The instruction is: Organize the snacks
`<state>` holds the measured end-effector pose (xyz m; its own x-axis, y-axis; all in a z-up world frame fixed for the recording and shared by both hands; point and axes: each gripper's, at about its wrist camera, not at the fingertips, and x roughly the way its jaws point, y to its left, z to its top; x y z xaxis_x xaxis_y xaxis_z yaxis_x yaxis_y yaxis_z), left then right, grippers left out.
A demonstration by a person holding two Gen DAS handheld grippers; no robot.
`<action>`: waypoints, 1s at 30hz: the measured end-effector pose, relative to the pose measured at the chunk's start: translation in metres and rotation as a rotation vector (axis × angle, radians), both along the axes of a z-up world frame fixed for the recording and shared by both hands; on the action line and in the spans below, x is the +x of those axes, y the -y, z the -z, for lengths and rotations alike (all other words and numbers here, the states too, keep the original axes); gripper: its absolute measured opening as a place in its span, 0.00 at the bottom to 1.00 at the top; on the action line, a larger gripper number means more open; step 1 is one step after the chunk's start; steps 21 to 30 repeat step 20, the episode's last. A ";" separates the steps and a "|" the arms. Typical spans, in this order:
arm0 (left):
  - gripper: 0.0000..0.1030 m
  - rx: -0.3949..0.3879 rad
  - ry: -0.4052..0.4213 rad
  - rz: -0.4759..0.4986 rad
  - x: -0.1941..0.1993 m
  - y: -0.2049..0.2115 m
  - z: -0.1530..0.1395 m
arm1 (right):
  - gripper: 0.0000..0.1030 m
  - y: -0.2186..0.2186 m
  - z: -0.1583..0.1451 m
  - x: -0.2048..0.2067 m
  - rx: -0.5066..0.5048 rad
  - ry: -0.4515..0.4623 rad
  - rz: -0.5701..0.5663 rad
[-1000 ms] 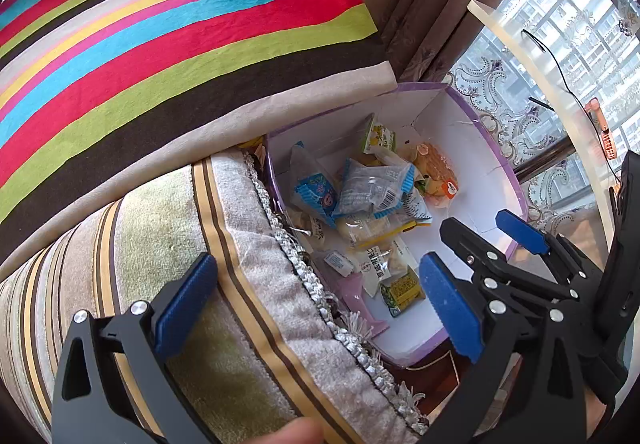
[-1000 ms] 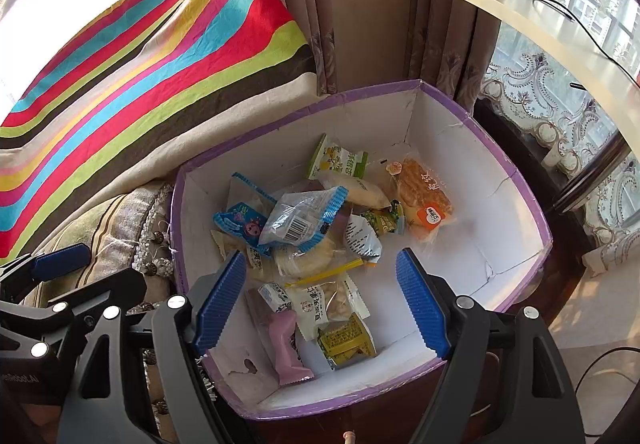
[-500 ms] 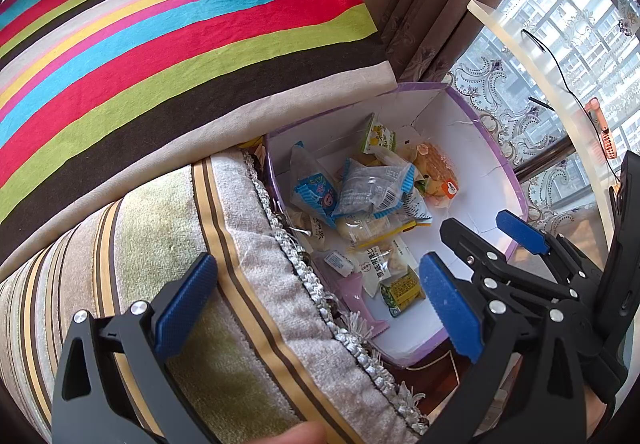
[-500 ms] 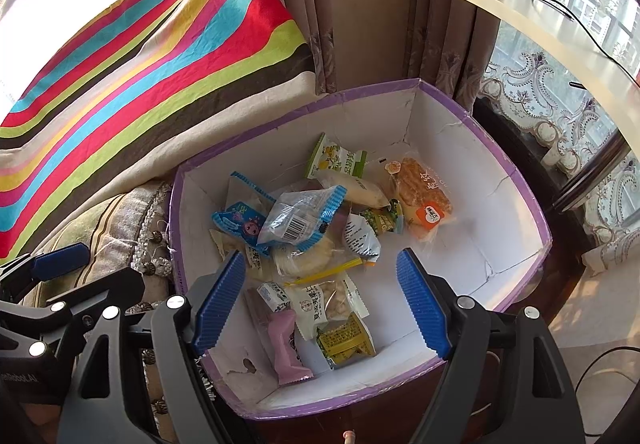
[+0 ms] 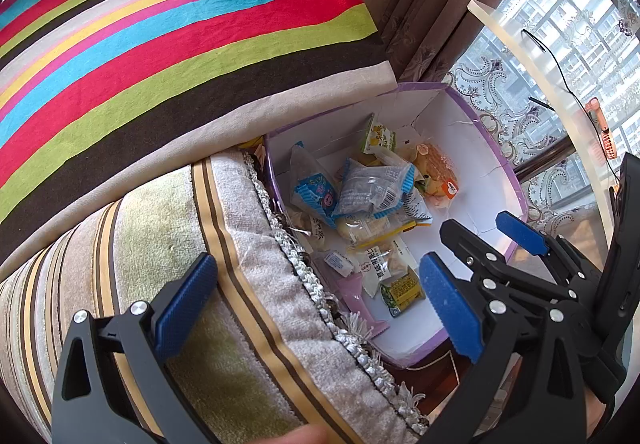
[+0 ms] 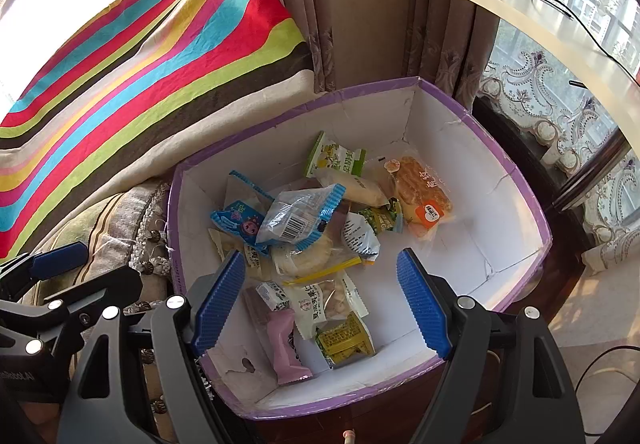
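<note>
A purple-rimmed white box (image 6: 500,163) (image 5: 486,131) holds several wrapped snacks: a clear packet with blue edges (image 6: 300,215) (image 5: 372,187), a blue cartoon packet (image 6: 238,222), an orange-labelled bread (image 6: 422,193), a pink bar (image 6: 286,346) and a yellow-green pack (image 6: 344,340). My right gripper (image 6: 320,304) hovers open above the box's near side, nothing between its blue pads. My left gripper (image 5: 316,304) is open too, over the sofa arm's edge, holding nothing. The right gripper's fingers (image 5: 520,234) show in the left wrist view.
A striped cushion (image 5: 160,23) rests on a fringed sofa arm (image 5: 240,284) left of the box. Brown curtains (image 6: 360,3) hang behind. A pale curved tabletop (image 6: 540,23) with a black cable juts in at right, lace cloth (image 6: 540,115) below it.
</note>
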<state>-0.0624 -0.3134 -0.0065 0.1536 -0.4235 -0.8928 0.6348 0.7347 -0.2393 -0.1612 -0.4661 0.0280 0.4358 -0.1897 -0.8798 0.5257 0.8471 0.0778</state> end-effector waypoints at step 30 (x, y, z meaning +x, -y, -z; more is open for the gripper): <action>0.98 -0.072 0.058 -0.148 0.030 -0.068 -0.030 | 0.84 -0.045 -0.036 0.023 -0.023 0.078 -0.101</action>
